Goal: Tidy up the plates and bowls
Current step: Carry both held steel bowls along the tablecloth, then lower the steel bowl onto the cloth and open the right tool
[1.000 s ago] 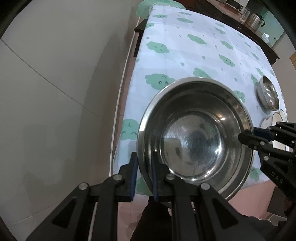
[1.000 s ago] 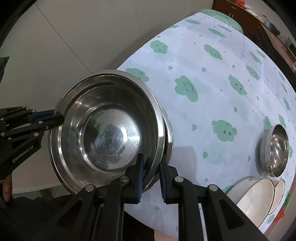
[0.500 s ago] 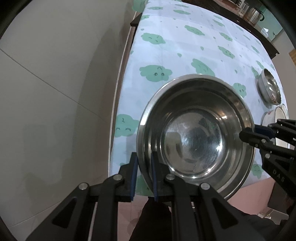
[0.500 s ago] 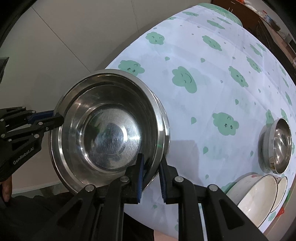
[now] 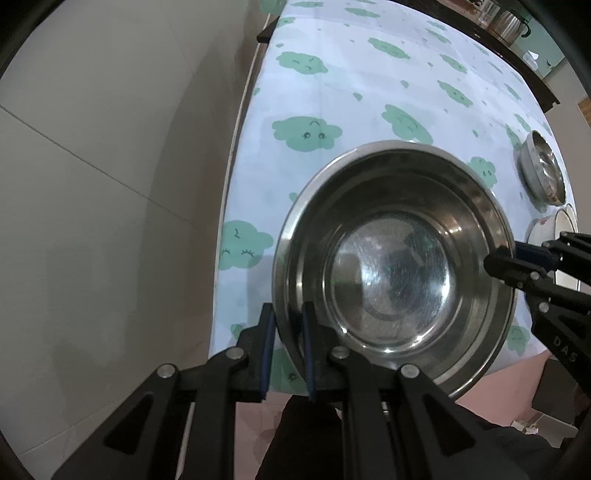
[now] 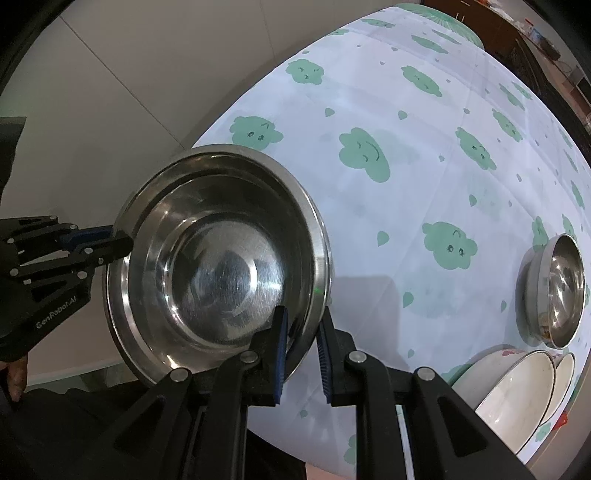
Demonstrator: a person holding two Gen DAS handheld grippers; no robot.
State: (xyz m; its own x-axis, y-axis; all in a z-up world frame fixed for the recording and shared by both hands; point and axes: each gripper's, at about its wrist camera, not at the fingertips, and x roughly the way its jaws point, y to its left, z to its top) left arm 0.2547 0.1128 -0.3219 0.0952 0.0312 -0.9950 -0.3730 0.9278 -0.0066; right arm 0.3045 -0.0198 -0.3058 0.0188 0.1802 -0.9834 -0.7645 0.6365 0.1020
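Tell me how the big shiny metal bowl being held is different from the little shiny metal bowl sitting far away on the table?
The big stainless steel bowl is gripped at opposite rims by the left hand-held gripper and the right hand-held gripper; the small stainless steel bowl rests on the cloud-patterned tablecloth, touched by neither. The big bowl looks empty; the small one seems to hold scraps. The big bowl is at the table's near edge, the small one beside white bowls. Both are round shiny metal.

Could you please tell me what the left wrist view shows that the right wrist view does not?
Only the left wrist view shows a kettle beyond the table's far end. Only the right wrist view shows the white bowls fully, and a bare hand. Both show the big steel bowl gripped at opposite rims by the left tongs and right tongs, and a small steel bowl.
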